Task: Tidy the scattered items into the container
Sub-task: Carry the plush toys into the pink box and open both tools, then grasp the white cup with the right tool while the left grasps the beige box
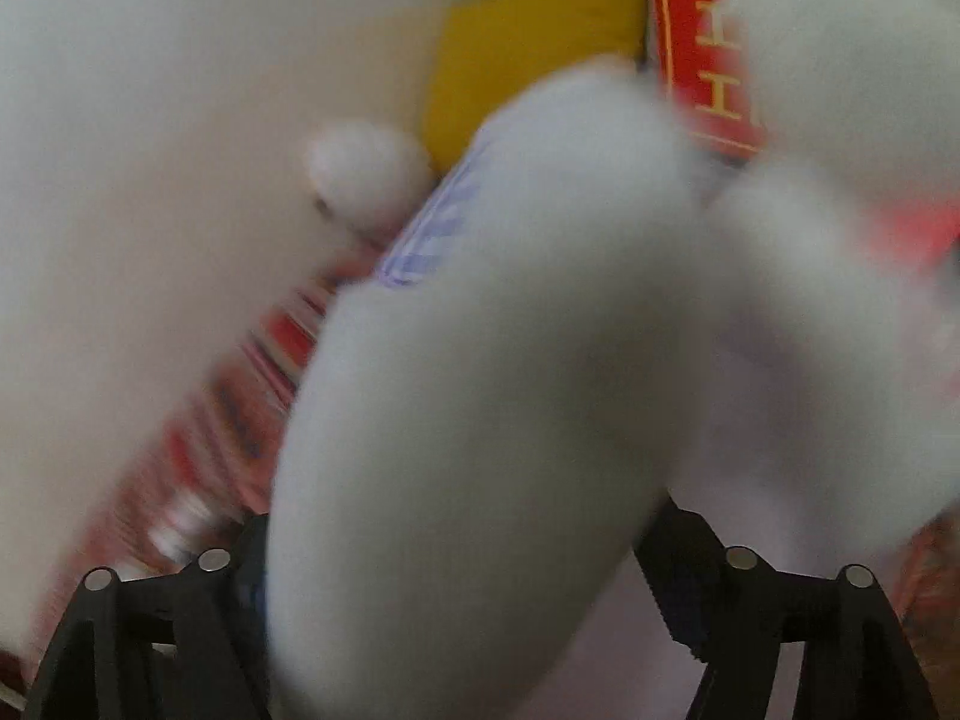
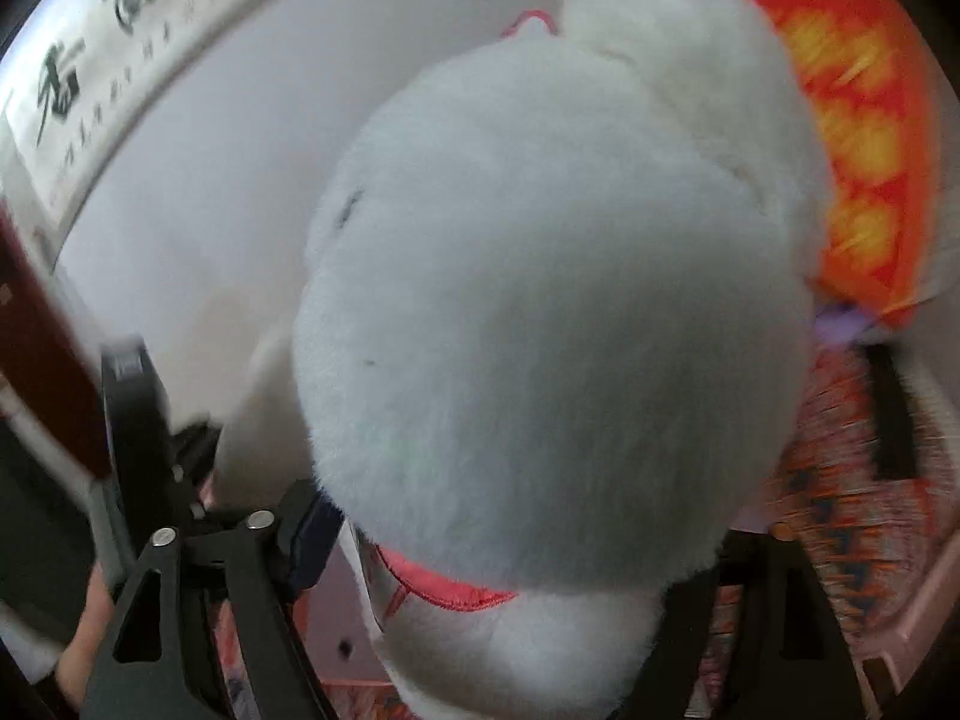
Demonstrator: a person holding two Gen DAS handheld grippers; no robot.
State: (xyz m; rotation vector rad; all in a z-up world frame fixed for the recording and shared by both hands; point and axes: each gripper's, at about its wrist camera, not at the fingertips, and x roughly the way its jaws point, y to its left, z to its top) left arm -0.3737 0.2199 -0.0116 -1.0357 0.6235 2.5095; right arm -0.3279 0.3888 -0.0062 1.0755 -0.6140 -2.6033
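White plush toy gripped by both tools

In the left wrist view, a long white plush limb is seen rising from the bottom centre of the frame between the two black fingers of the left tool. The limb is pressed on both sides by the fingers, so the left tool is closed around it. More white plush fills the left half and the upper right of the frame, heavily blurred. A small white pom-pom-like ball is seen left of centre. Behind the plush, a yellow patch is visible at upper centre and a red band with gold characters at upper right. A red striped patterned surface is seen at lower left.

In the right wrist view, the frame centre is filled by the rounded white plush toy, with a pink-red stitched trim near the bottom. The toy's lower part is clamped between the fingers of the right tool, the left finger being clearly seen and the right one mostly hidden. An orange and yellow fabric is seen at upper right, a patterned red surface at lower right, and a pale pink rim at the right edge; whether this is the container cannot be told. A calligraphy scroll is seen at upper left.
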